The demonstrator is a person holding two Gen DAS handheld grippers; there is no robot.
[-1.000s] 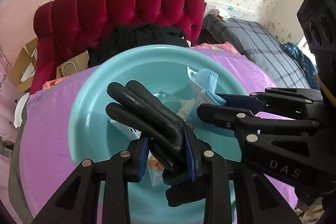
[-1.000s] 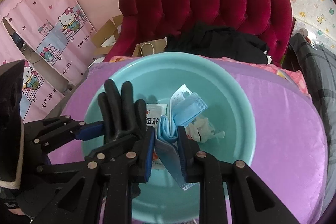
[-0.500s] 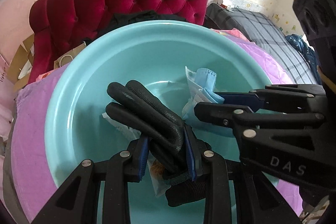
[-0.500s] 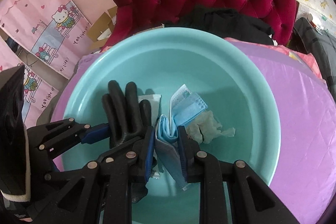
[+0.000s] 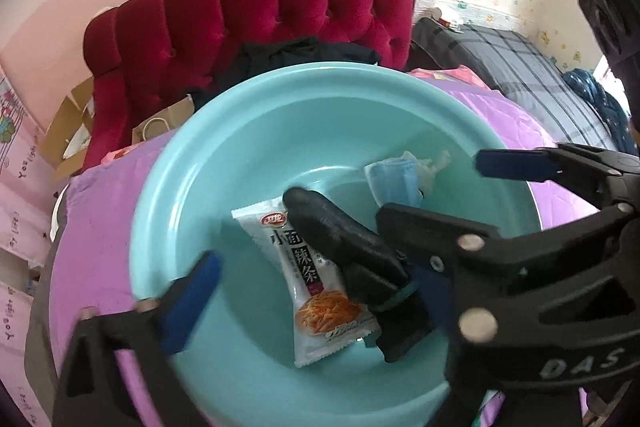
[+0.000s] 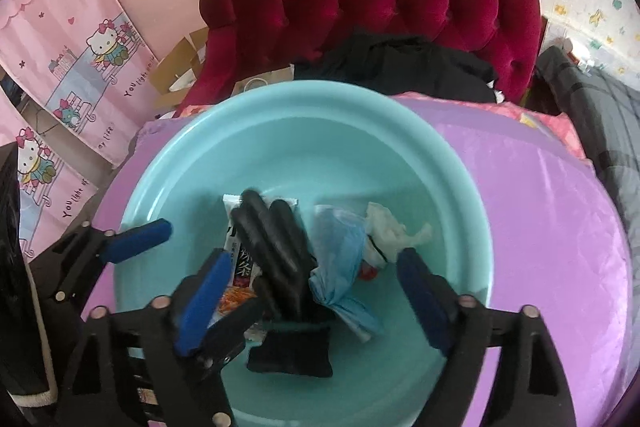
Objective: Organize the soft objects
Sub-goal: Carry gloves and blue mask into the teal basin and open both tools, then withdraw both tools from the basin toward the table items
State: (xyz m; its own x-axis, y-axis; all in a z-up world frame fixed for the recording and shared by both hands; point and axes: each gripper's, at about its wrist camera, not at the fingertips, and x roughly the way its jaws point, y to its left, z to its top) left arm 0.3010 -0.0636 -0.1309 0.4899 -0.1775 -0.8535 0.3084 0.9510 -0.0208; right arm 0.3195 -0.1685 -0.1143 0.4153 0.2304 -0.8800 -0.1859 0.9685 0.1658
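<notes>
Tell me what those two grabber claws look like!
Both are black plastic frames with silver rivets and blue pads on the fingers. The left gripper and the right gripper look alike. The right one has pale letters, "DAS", on its side.

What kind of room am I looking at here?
Most likely a bedroom, perhaps a child's: a red tufted velvet headboard, a shiny purple quilt under the turquoise plastic basin, and pink cartoon-cat curtains.

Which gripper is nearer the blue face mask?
Right. The right gripper, jaws just opened, straddles the blue face mask in the teal basin; the left gripper, also just opened, straddles the black glove beside it.
</notes>
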